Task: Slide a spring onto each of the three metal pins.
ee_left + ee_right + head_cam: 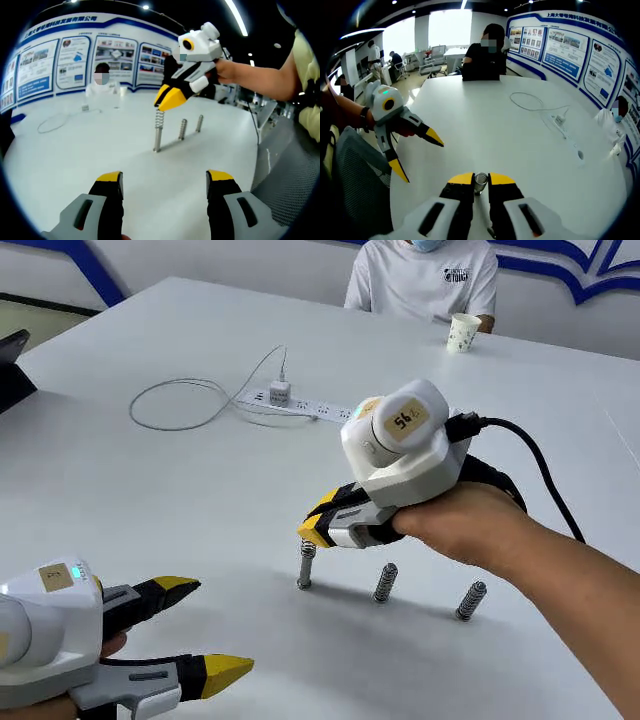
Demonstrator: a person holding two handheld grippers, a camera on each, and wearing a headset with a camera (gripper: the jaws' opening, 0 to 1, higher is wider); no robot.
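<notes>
In the head view our right gripper [314, 531] hides the top of the small coiled steel spring [308, 550] on the leftmost upright metal pin [303, 575]; its own view shows us the jaws pinched on that coil. Our left gripper [212, 628], partly cut off, gapes empty.

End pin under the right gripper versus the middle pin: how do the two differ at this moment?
The end pin shows a bare shaft, its spring sitting only at the top; the middle pin is wrapped by a spring almost to its base. The right gripper pinches the end pin's spring, while nothing touches the middle pin. Both stand on the white table.
</notes>
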